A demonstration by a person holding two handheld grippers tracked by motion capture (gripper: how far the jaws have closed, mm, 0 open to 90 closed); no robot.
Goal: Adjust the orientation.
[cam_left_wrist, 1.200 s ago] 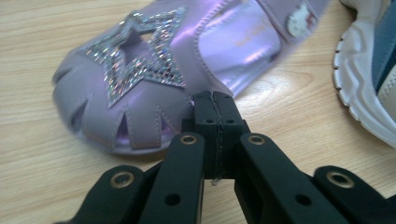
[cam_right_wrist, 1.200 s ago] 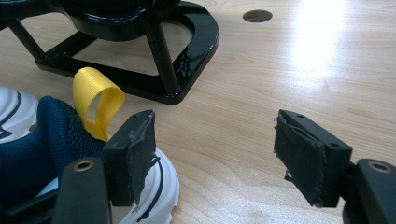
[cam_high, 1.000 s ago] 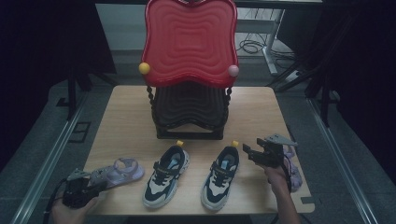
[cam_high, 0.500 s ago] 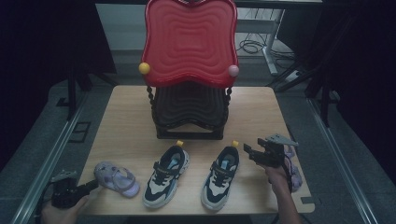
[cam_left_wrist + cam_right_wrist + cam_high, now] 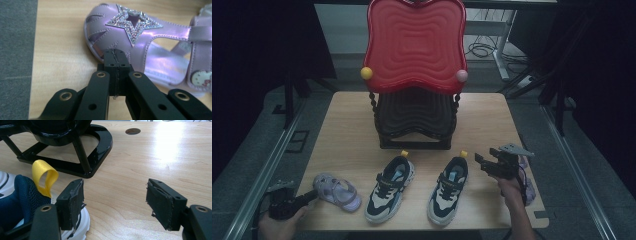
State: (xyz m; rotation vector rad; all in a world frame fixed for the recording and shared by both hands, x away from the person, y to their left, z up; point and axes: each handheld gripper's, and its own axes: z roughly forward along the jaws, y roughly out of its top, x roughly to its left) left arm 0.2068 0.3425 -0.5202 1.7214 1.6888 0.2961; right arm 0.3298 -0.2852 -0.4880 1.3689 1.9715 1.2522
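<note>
I read the left tool [image 5: 309, 197] as clenched with nothing between its jaws, its tip touching the toe edge of the purple sandal [image 5: 336, 191], which lies flat near the front left corner of the worktop [image 5: 347, 130], just left of the pair of sneakers [image 5: 390, 189]. I read the right tool [image 5: 482, 163] as released, its jaws spread wide over bare wood just right of the right-hand sneaker [image 5: 448, 190]. Behind the shoes, the red chair [image 5: 414, 45] stands upright on its black base.
</note>
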